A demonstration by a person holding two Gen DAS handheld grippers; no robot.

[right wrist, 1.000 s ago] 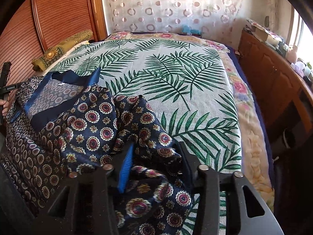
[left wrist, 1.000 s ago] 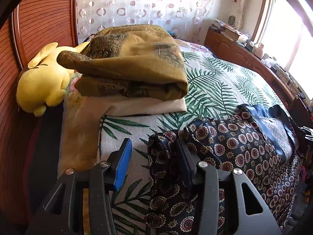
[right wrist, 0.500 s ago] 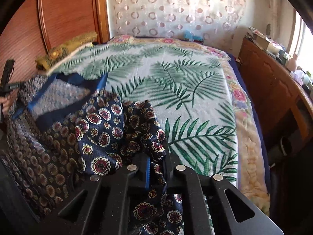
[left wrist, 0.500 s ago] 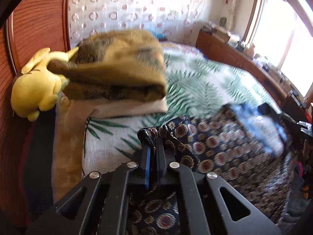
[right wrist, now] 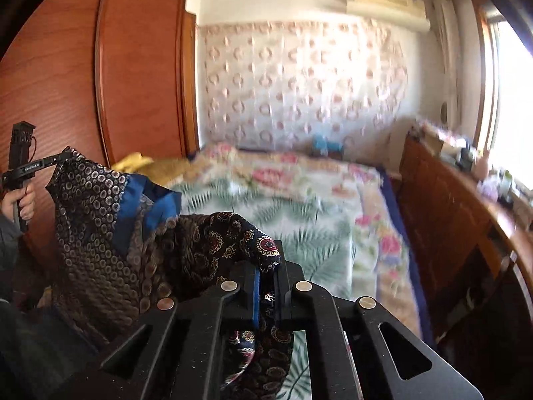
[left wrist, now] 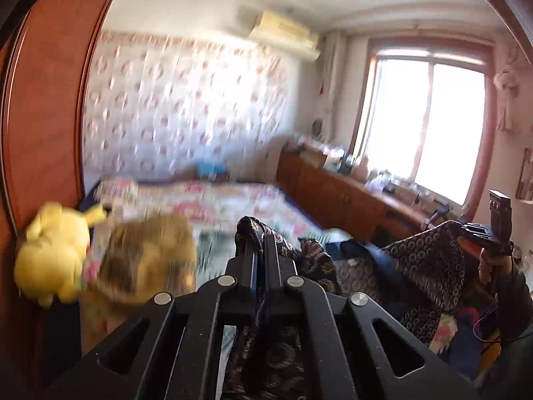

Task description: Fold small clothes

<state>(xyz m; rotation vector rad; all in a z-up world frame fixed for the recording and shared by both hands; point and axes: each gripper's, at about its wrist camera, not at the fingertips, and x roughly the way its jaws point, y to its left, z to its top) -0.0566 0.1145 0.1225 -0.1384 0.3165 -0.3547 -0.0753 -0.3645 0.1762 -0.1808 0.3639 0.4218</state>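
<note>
A dark navy garment with round medallion print and a blue lining [right wrist: 100, 220] hangs in the air between my two grippers, above the bed. My left gripper [left wrist: 261, 250] is shut on one corner of the garment [left wrist: 426, 266]. My right gripper [right wrist: 266, 266] is shut on the other corner, with cloth bunched over its tips. The left gripper also shows at the left edge of the right wrist view [right wrist: 36, 163], and the right gripper at the right of the left wrist view [left wrist: 479, 233].
The bed with a palm-leaf cover [right wrist: 299, 220] lies ahead. A folded olive cloth pile [left wrist: 146, 260] and a yellow plush toy [left wrist: 56, 260] sit at its left by the wooden wardrobe [right wrist: 100, 83]. A wooden sideboard [right wrist: 466, 220] runs along the right under the window.
Both grippers shut on the garment's corners and lifted it off the bed. Both cameras tilted upward, so the room's wall and ceiling now show.
</note>
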